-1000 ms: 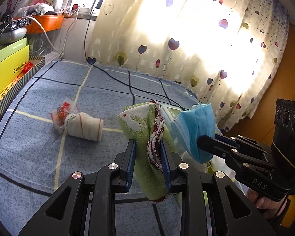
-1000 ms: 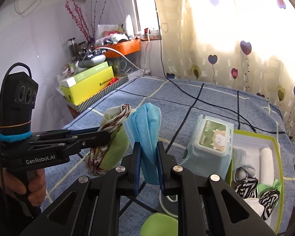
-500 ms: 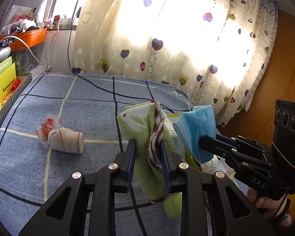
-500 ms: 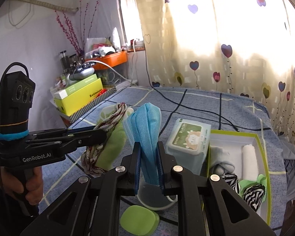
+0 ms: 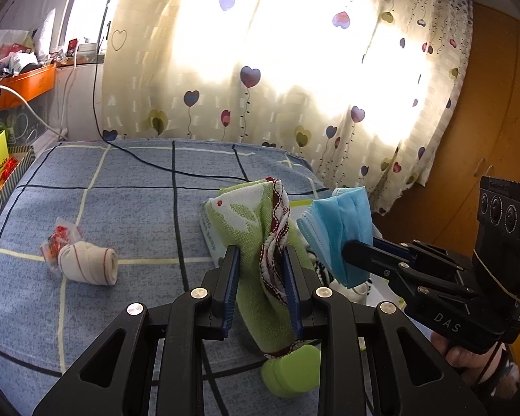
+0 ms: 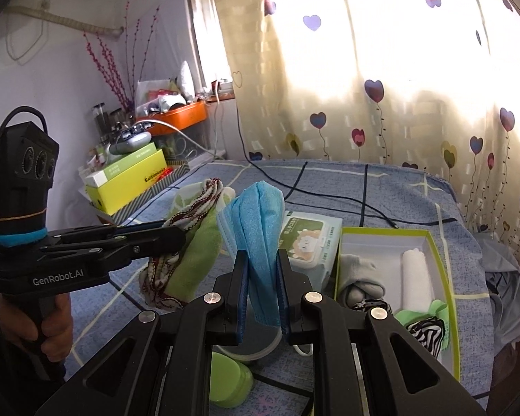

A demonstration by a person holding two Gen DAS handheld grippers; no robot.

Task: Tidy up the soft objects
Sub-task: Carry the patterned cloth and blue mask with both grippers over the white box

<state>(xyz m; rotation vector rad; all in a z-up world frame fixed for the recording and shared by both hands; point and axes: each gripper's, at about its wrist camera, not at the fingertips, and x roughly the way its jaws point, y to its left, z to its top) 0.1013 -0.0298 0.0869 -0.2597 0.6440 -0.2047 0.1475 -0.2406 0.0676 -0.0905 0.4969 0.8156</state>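
Observation:
My left gripper (image 5: 260, 260) is shut on a green towel (image 5: 256, 242) with a red-and-white edge and holds it above the bed. The towel also shows in the right wrist view (image 6: 190, 249). My right gripper (image 6: 261, 263) is shut on a blue face mask (image 6: 260, 222), held just right of the towel; the mask also shows in the left wrist view (image 5: 343, 222). A green-rimmed box (image 6: 436, 253) at the right holds a white roll, a grey cloth and zebra-striped socks. A rolled white sock (image 5: 86, 265) lies on the bed at the left.
A wet-wipes pack (image 6: 308, 239) lies left of the box. A green lid (image 6: 228, 378) and a clear round container (image 6: 249, 346) sit below my right gripper. A black cable (image 5: 176, 170) crosses the blue checked bed. Yellow boxes (image 6: 128, 187) stand at the left edge.
Both grippers have risen and tilted up with their cloths still held. The bed, box and sock sit lower and farther in view.

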